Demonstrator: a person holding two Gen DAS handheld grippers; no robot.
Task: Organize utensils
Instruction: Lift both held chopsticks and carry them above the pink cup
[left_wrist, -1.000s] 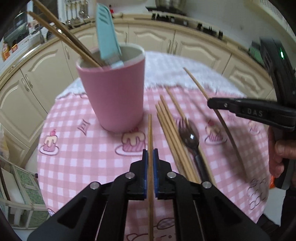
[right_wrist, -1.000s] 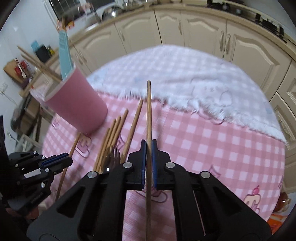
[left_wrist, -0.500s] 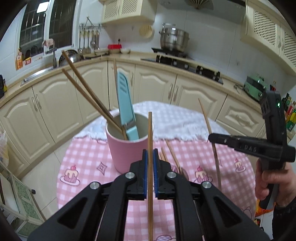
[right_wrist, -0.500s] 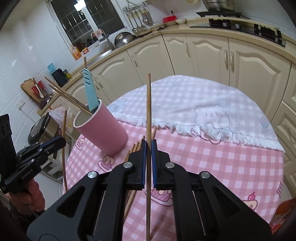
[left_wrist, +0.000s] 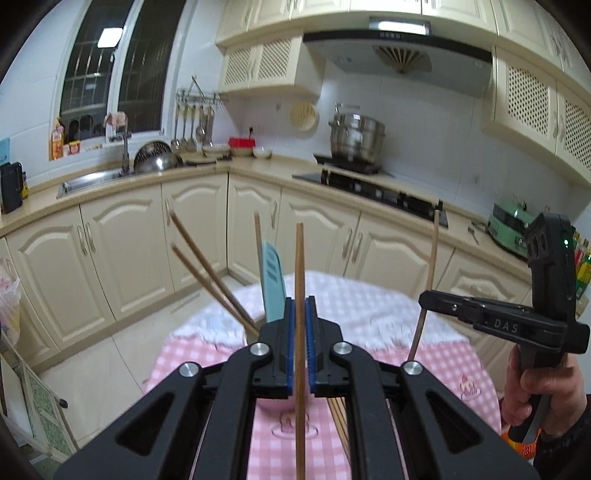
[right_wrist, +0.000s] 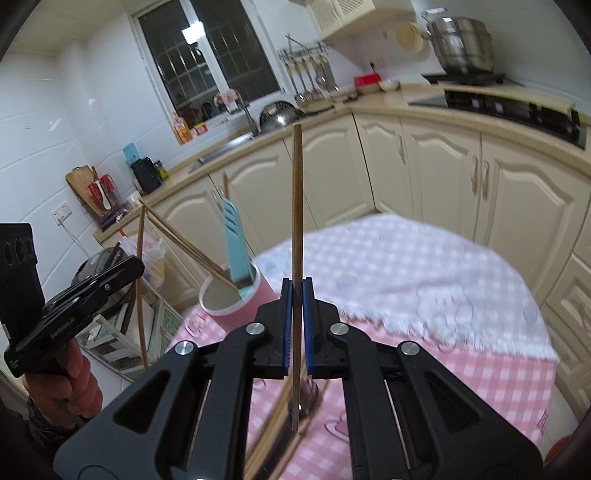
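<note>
slim brown wooden chopstick, upright, straight

Pink cup mostly hidden (behind left tool)

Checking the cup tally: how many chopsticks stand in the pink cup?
3: two brown wooden chopsticks leaning left and one upright behind the blue slotted utensil, all in the pink cup. More may be hidden.

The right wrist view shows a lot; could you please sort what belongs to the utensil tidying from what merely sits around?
Job:
- left tool, chopstick
- right tool, chopstick
- pink cup
- loose chopsticks
- spoon

Lying about:
- steel pot
- colander
- hanging ladles
</note>
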